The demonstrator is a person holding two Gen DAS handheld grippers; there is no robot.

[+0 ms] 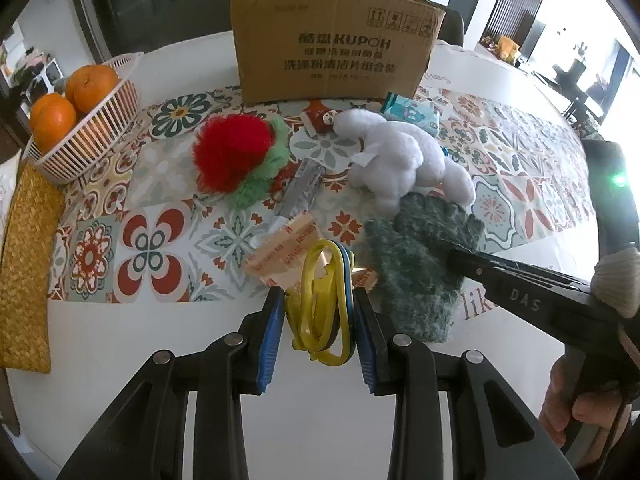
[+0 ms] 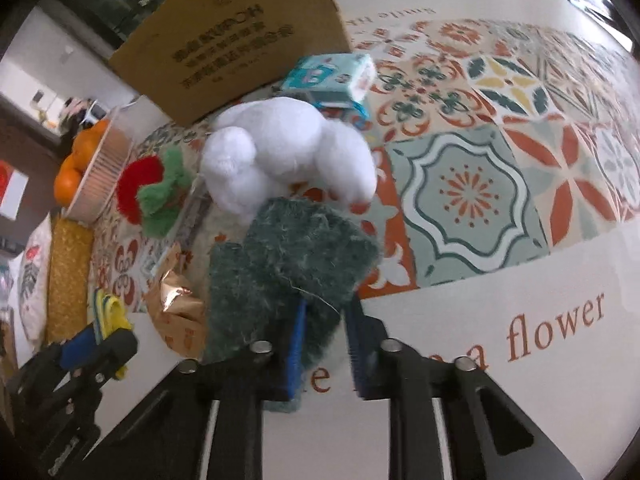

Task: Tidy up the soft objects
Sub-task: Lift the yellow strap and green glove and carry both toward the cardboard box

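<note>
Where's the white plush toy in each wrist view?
Left wrist: white plush toy right of centre, upper middle, just beyond the green glove.
Right wrist: white plush toy centre-left, directly above the glove.
Shared landmark: cardboard box behind it in both.

Fuzzy knitted glove, matt cardboard box (creased), fluffy plush.

Left gripper: black linkage arms, silver pivot screws, ribbed blue finger pads. Right gripper: same black frame, blue pads, silver screws; white "DAS" lettering on its side at 3 o'clock in left view. Bare-skinned hand, beige cuff.
</note>
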